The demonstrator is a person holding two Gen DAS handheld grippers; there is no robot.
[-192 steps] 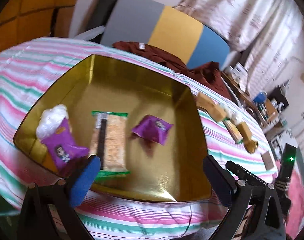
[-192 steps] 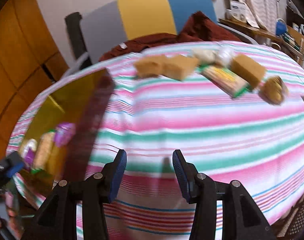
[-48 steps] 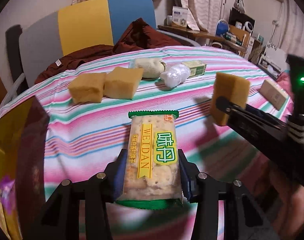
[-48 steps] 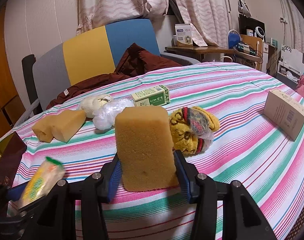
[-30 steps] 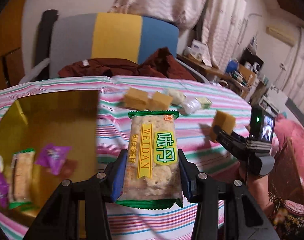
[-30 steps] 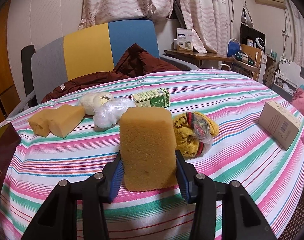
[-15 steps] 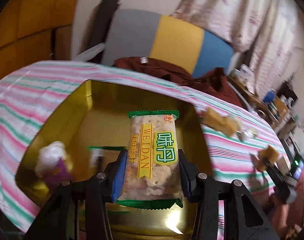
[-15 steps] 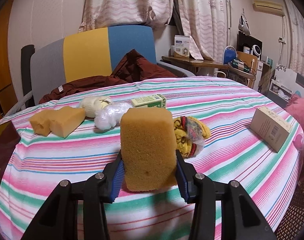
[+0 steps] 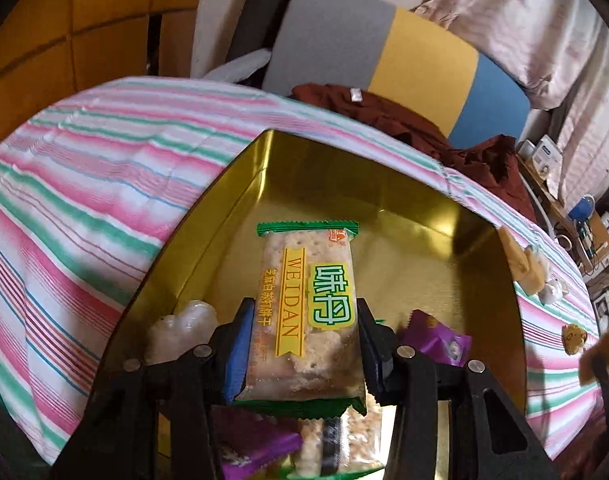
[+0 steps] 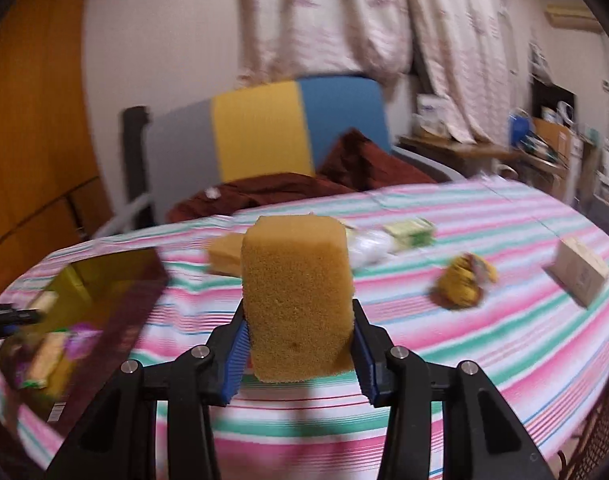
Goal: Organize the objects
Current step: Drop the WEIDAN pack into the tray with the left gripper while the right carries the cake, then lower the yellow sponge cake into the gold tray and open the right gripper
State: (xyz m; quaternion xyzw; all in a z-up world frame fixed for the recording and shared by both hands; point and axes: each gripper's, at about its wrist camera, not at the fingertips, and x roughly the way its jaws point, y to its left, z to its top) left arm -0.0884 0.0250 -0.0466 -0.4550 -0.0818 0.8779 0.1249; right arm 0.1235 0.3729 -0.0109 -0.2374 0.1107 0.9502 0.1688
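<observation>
My left gripper [image 9: 302, 354] is shut on a green-edged cracker packet [image 9: 308, 312] and holds it over the gold tray [image 9: 424, 240]. In the tray lie a purple candy wrapper [image 9: 436, 338], a clear wrapped sweet [image 9: 180, 334], another cracker packet [image 9: 336, 444] and another purple wrapper [image 9: 252, 448]. My right gripper [image 10: 298, 350] is shut on a yellow sponge [image 10: 296, 296], held above the striped tablecloth [image 10: 464, 344]. The tray also shows at the left in the right wrist view [image 10: 104, 284].
On the cloth lie more yellow sponges [image 10: 224, 254], a white plastic bundle [image 10: 368, 250], a green box [image 10: 410, 232], a yellow knitted item [image 10: 462, 280] and a cardboard box [image 10: 580, 272]. A grey, yellow and blue chair [image 10: 264, 136] with a brown garment [image 10: 300, 188] stands behind.
My left gripper has carried the cracker packet from over the cloth to over the gold tray and lower into it. My right gripper has lifted and pulled back with the sponge.
</observation>
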